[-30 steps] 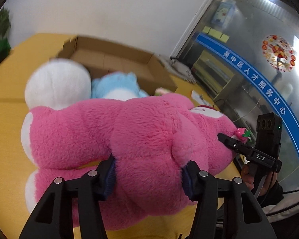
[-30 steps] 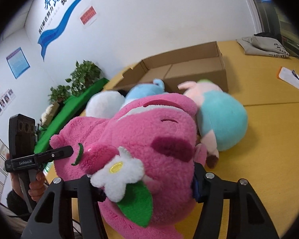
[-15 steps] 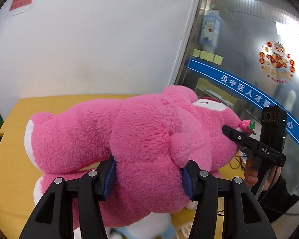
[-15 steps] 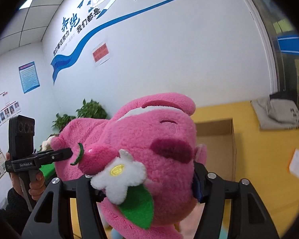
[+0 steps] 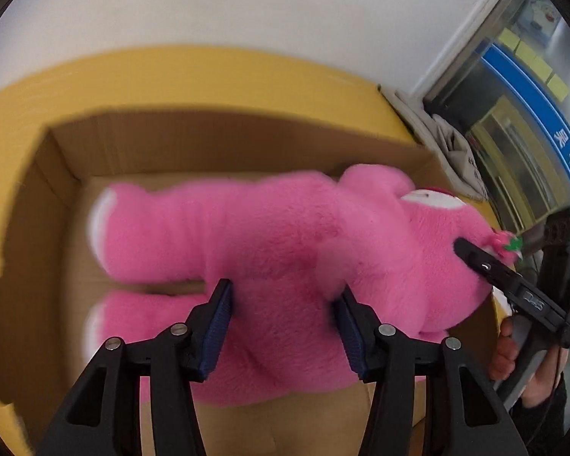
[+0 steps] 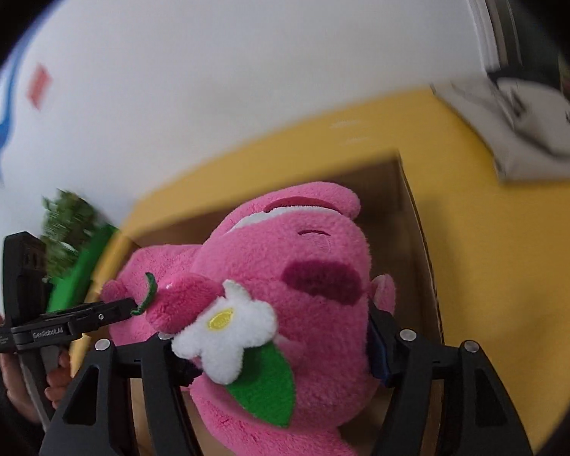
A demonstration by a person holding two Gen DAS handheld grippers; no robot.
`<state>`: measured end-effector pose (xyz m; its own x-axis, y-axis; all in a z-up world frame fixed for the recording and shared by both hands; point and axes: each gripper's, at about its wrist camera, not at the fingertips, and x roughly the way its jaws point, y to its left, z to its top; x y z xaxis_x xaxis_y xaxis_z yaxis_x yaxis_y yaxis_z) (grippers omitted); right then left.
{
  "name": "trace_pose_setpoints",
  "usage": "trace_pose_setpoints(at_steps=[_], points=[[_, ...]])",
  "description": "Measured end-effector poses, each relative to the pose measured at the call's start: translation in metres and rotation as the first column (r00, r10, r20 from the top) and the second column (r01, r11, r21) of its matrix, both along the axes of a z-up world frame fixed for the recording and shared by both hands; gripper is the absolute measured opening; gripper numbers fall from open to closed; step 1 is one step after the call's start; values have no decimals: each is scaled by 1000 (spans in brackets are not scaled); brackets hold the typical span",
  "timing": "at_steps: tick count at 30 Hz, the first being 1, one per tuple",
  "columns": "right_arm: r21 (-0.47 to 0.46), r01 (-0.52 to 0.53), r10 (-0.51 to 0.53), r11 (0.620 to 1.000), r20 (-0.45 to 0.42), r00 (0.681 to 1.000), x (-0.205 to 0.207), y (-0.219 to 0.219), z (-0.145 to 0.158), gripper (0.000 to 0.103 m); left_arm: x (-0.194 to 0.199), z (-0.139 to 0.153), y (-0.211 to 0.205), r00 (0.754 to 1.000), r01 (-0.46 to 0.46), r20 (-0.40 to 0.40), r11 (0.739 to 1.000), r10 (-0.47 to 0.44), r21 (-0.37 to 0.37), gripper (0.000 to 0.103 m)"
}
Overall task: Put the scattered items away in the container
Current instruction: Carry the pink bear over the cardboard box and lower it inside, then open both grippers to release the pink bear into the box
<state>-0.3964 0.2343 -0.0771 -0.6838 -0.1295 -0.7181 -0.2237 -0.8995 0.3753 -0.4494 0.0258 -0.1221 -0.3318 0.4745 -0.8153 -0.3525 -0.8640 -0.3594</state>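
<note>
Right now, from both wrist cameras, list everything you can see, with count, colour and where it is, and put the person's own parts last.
pink plush bear: one, pink with white foot pads, held lying across the open box; a white flower with a green leaf on its head
cardboard box: one, brown, open, on the yellow table under the bear
table: one, yellow, against a white wall
grey cloth bag: one, grey-white, far right end of the table
potted plant: green, blurred, left of the table
left hand-held gripper: black with blue pads, clamped on the bear's body
right hand-held gripper: black, jaws opening around the bear's head
hands: two, one gripping each handle
</note>
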Motion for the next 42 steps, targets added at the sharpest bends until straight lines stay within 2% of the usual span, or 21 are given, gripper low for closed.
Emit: trace_pose_setpoints(at_steps=[1,4,7,10,12,13,16,18,20,23,27,28,30,32,34,36,39,41,42], points=[[28,34,-35,999,12,999,-2,1,-4,73,-1,2,0,999,-22,-27,1000,22,-5,59],[38,54,-53,998,-45,998,-2,4,8,74,-2,9,2,996,-29,-85,998,25,-48,62],[142,61,-47,988,-101,994,-4,-2,18,68,-4,11,5,992,-30,-122,996,19,-86,62],[198,43,-32,979,-55,998,-6,-8,17,68,0,13,6,995,-27,-101,995,17,-96,65],[182,31,-24,983,-41,999,5,-8,22,71,6,24,2,995,-10,-98,996,1,-92,65],[171,23,-17,985,-35,999,13,-7,26,78,9,31,1,993,-10,-116,994,-3,-109,65],[169,-44,49,985,-27,998,26,-12,47,80,25,50,-13,987,-29,-162,978,-5,-208,65],[164,-122,123,979,7,992,31,-23,48,80,28,50,-22,992,-21,-125,972,-8,-234,65],[156,-175,165,972,72,984,25,-33,32,80,27,45,-31,995,-23,-101,962,-5,-272,65],[187,-90,73,978,94,993,7,-30,7,83,23,32,-50,997,-62,-70,946,42,-317,65],[181,-37,25,983,67,997,3,-23,9,86,32,19,-81,999,-49,-17,942,46,-332,65],[178,-51,38,983,80,996,9,-24,13,86,37,14,-88,1000,-26,6,939,30,-342,65],[142,-144,132,979,92,987,26,-28,19,86,48,4,-99,999,6,40,931,10,-366,65],[151,-234,219,960,111,970,50,-31,22,86,57,-8,-111,997,14,76,924,17,-381,65],[160,-300,274,940,169,947,71,-33,16,86,67,-14,-118,998,16,62,919,9,-395,62],[163,-335,297,928,219,929,89,-34,6,86,78,-11,-119,998,29,58,919,-6,-392,61],[238,-362,309,901,233,922,107,-40,2,86,92,-12,-120,997,33,82,917,0,-398,61],[251,-359,297,899,254,921,115,-45,2,86,106,-12,-121,997,40,78,909,-9,-414,60],[261,-361,294,895,261,919,120,-48,1,86,113,-10,-122,997,42,78,915,-12,-402,60]])
